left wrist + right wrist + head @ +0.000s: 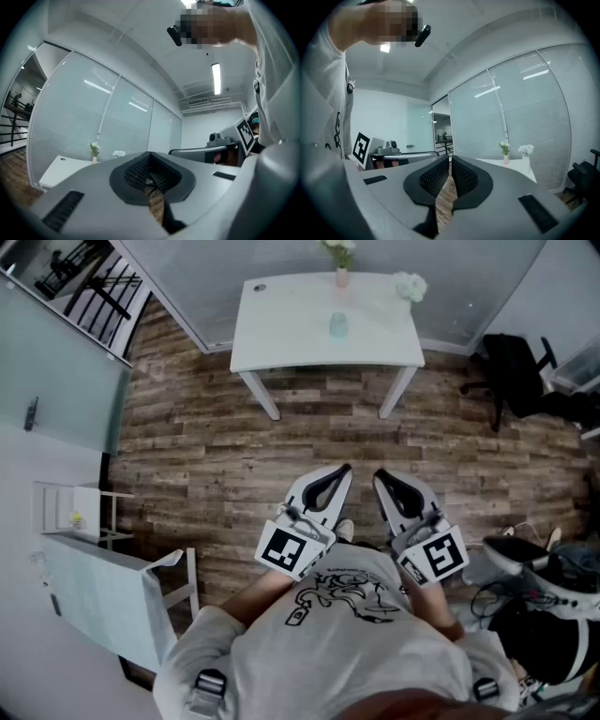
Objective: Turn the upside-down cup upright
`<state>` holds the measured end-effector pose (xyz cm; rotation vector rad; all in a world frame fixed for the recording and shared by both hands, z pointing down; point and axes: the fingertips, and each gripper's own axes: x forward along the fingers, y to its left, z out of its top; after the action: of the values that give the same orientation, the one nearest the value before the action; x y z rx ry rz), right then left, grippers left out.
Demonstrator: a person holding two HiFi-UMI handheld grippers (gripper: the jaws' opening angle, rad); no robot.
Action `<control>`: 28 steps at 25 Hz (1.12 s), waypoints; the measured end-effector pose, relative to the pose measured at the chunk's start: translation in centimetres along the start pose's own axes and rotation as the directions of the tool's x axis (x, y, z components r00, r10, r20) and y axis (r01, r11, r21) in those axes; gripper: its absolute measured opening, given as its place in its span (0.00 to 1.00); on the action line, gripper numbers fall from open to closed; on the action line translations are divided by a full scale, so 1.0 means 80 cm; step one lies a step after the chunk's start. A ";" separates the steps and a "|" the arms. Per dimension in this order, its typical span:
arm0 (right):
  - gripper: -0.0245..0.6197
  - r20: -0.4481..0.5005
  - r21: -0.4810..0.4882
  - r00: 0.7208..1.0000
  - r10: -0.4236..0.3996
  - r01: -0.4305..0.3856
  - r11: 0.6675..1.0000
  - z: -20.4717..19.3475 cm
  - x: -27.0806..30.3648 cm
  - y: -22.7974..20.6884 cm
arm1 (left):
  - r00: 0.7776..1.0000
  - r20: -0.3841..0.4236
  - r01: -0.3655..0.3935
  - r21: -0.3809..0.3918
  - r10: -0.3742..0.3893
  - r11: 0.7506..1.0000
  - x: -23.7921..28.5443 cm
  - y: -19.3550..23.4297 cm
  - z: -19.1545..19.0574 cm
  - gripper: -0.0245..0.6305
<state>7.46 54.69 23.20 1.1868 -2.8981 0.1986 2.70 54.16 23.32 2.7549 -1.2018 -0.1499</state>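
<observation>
While the person stands well short of the white table (281, 329), both tools sit close to the chest, most likely a carrying posture, since nothing is within reach. The left gripper (343, 471) has its jaws pressed together with nothing between them, only the wood floor (216, 446) showing past the ribbed pads. The right gripper (380, 476) is likewise closed and empty, beside the left one and pointing level toward the table. The cup (338, 326), pale and bluish, stands near the middle of the table, well apart from both grippers. It is too small here to tell which end is up. At the table's far edge are a small vase (342, 276) with a sprig and a bunch of white flowers (410, 286), set back so the cup has open room around it. A dark office chair (514, 367) stands just off the table's right side. I judge the task has not begun: the approach comes first, then opening a gripper.
</observation>
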 end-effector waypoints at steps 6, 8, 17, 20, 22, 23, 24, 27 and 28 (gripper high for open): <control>0.11 0.002 0.000 1.000 -0.001 0.001 1.000 0.001 -0.002 -0.010 | 1.000 0.001 -0.001 -0.003 0.001 1.000 0.011 -0.003 -0.002 0.04; 0.11 0.005 0.001 1.000 0.004 -0.004 1.000 0.001 -0.005 -0.013 | 1.000 0.000 -0.007 -0.002 0.007 1.000 0.015 -0.004 -0.004 0.04; 0.11 0.035 0.006 0.999 -0.002 0.002 1.000 0.005 -0.013 -0.033 | 1.000 -0.005 -0.029 -0.010 0.029 1.000 0.030 -0.011 -0.010 0.04; 0.11 0.018 0.020 1.000 0.004 -0.005 1.000 -0.001 -0.011 -0.037 | 1.000 -0.006 -0.029 -0.013 0.029 0.999 0.034 -0.010 -0.012 0.04; 0.11 0.011 0.027 1.000 0.007 -0.008 1.000 -0.005 -0.009 -0.039 | 1.000 -0.009 -0.030 -0.015 0.030 0.999 0.036 -0.008 -0.014 0.04; 0.11 0.011 0.030 1.000 0.008 -0.009 1.000 -0.006 -0.007 -0.040 | 0.999 -0.011 -0.030 -0.016 0.030 0.999 0.038 -0.006 -0.015 0.04; 0.11 0.012 0.030 1.000 0.009 -0.009 1.000 -0.006 -0.005 -0.041 | 0.999 -0.011 -0.030 -0.015 0.030 0.999 0.039 -0.005 -0.016 0.04; 0.11 0.014 0.014 1.000 0.006 -0.006 1.000 -0.003 0.002 -0.047 | 1.000 -0.011 -0.028 -0.014 0.028 1.000 0.046 0.002 -0.017 0.04; 0.11 0.014 0.013 1.000 0.005 -0.005 1.000 -0.003 0.005 -0.050 | 1.000 -0.009 -0.027 -0.014 0.027 1.000 0.050 0.005 -0.016 0.04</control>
<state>10.00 51.63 23.89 1.1876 -2.9162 0.2098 5.28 51.07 24.48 2.7227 -1.2306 -0.1435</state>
